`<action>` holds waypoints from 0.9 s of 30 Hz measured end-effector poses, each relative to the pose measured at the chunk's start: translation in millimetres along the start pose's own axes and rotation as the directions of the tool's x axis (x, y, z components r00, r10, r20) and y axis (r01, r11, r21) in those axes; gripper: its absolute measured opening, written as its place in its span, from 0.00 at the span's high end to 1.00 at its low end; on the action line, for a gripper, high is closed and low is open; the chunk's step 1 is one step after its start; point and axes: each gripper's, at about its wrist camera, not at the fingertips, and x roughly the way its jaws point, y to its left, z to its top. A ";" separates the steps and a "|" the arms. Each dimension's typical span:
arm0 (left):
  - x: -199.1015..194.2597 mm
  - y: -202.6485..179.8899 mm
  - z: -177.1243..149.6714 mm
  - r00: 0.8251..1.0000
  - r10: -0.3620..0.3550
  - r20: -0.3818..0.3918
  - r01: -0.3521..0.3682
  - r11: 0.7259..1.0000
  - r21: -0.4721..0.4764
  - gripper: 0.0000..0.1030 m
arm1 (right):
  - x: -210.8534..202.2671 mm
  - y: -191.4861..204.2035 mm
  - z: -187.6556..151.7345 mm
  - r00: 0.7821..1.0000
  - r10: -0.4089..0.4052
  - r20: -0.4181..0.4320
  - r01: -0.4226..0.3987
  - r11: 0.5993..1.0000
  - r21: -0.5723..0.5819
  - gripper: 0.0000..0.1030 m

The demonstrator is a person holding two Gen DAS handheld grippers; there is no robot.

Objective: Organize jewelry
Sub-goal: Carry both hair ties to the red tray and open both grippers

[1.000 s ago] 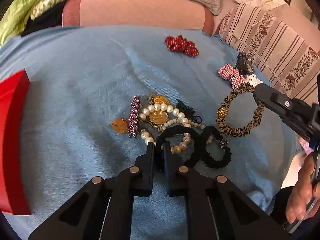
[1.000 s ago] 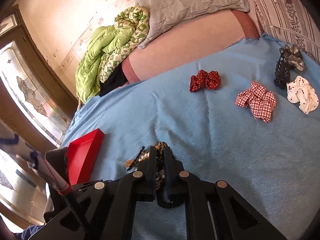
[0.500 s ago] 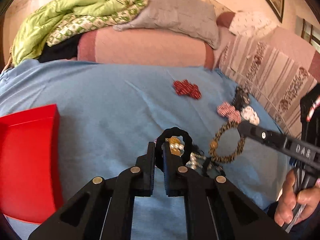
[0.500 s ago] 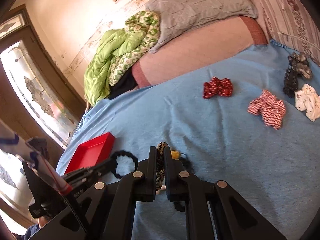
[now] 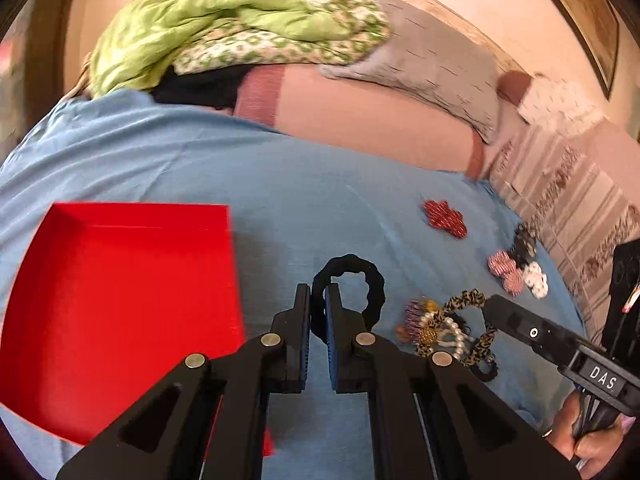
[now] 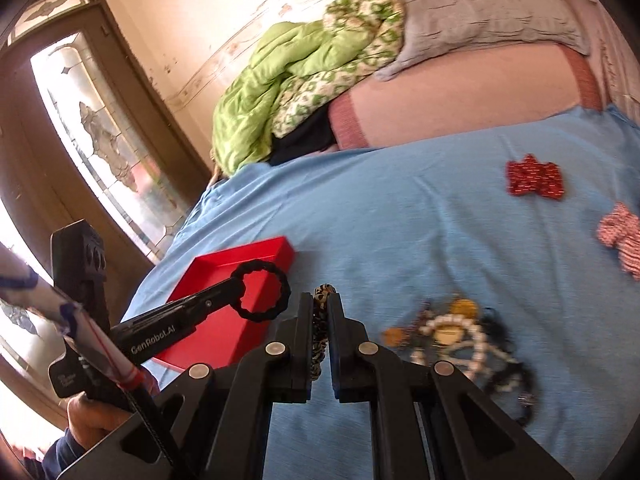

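My left gripper [image 5: 318, 296] is shut on a black ring-shaped hair tie [image 5: 370, 276] and holds it in the air beside the right edge of the red tray [image 5: 120, 304]. In the right wrist view the same hair tie [image 6: 262, 297] hangs in front of the tray [image 6: 224, 276]. My right gripper [image 6: 320, 304] is shut on a leopard-print scrunchie [image 6: 322, 294] and holds it lifted; it also shows in the left wrist view [image 5: 464, 300]. A pile of pearls, gold pendants and black ties [image 6: 456, 332] lies on the blue sheet.
A red bow [image 6: 534, 178], a red-checked bow [image 6: 620, 236], a black claw clip [image 5: 524, 240] and a white spotted bow [image 5: 536, 280] lie toward the right of the blue sheet [image 5: 240, 176]. Pillows and a green quilt [image 5: 224, 20] line the far side.
Both grippers rose off the pile with their hair ties. The left one swung left toward the red tray, which now fills the lower left of its view.
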 end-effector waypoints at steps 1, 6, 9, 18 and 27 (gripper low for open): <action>-3.6 10.5 2.0 1.000 0.018 0.007 -0.018 1.000 -0.015 0.93 | 3.7 3.7 1.0 1.000 0.005 -0.003 -0.005 1.000 0.000 0.93; -14.2 49.7 3.6 0.997 0.072 0.014 -0.071 0.995 -0.067 0.93 | 26.7 30.2 9.6 0.999 0.048 -0.022 -0.048 0.999 -0.018 0.93; -17.7 71.4 3.6 0.993 0.118 0.007 -0.117 0.989 -0.092 0.93 | 44.5 53.3 11.5 0.995 0.090 -0.048 -0.092 0.995 -0.044 0.93; -19.6 119.9 7.1 0.978 0.205 -0.024 -0.206 0.962 -0.180 0.93 | 108.3 112.3 7.0 0.979 0.156 -0.128 -0.171 0.979 -0.112 0.92; 4.9 155.7 10.3 0.958 0.271 -0.091 -0.286 0.923 -0.256 0.93 | 182.3 110.9 3.8 0.968 0.155 -0.199 -0.173 0.982 -0.079 0.92</action>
